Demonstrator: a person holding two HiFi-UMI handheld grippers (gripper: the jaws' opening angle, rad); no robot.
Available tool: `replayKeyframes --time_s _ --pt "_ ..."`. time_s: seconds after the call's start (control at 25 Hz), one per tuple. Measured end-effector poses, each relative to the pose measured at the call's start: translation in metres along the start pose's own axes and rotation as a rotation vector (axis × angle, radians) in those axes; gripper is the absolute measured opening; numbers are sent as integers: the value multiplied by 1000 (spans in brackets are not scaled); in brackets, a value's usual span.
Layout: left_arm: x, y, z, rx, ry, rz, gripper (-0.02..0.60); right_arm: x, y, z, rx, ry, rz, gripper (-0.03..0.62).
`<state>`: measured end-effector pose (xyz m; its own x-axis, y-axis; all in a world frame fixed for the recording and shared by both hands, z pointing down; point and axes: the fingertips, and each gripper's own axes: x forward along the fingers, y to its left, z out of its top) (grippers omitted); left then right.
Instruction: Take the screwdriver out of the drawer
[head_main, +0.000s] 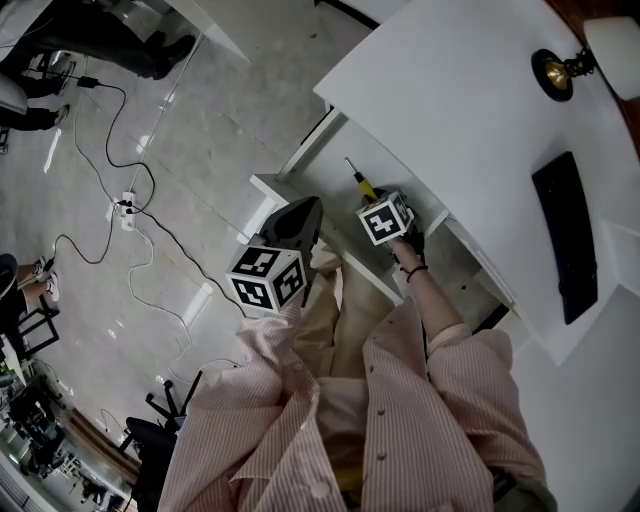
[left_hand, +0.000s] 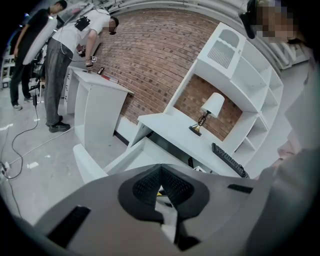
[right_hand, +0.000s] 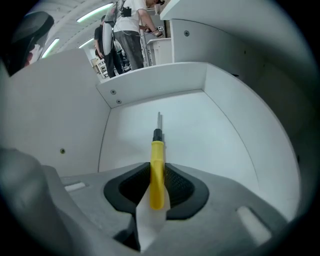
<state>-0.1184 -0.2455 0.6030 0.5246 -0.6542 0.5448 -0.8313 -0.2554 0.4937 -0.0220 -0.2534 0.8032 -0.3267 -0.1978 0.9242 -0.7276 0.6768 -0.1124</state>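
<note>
**So, screwdriver's in the jaws but not out of the drawer yet**

Okay, quick status. The screwdriver lies flat on the floor of the open drawer, roughly midway between the side walls. Its metal shaft points at the far wall and its yellow handle points back at me.

My right gripper reaches steeply down into the drawer from above, so it can straddle the handle without bumping the walls. The jaws are closed around the handle, and the black pads look to be pressing on both sides of it. I'm taking it by the handle because that's the fat, grippy part; the thin shaft would probably slip or twist.

My left gripper has its jaws together with nothing between them. It hangs just outside the drawer's front edge, below the white desk. My guess is it's parked there to stay out of the right one's way.

Next is a straight lift up and out. The desk edge overhangs part of the drawer, so I'd come up on the open side.
</note>
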Motion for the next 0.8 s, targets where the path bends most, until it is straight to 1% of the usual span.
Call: replayKeyframes --time_s 0.04,0.12,0.4,0.8 --pt "0 0 -1 -3 1 0 -2 1 -1 -2 -20 14 -15 87" --pt "0 -1 -2 -7 2 -2 -2 1 -2 -5 -43 33 -21 84" --pt "-1 0 -3 -4 5 -6 -2 0 0 0 -44 38 -10 78" --pt "-6 2 3 0 -15 -7 -2 -18 11 12 -54 -13 10 78"
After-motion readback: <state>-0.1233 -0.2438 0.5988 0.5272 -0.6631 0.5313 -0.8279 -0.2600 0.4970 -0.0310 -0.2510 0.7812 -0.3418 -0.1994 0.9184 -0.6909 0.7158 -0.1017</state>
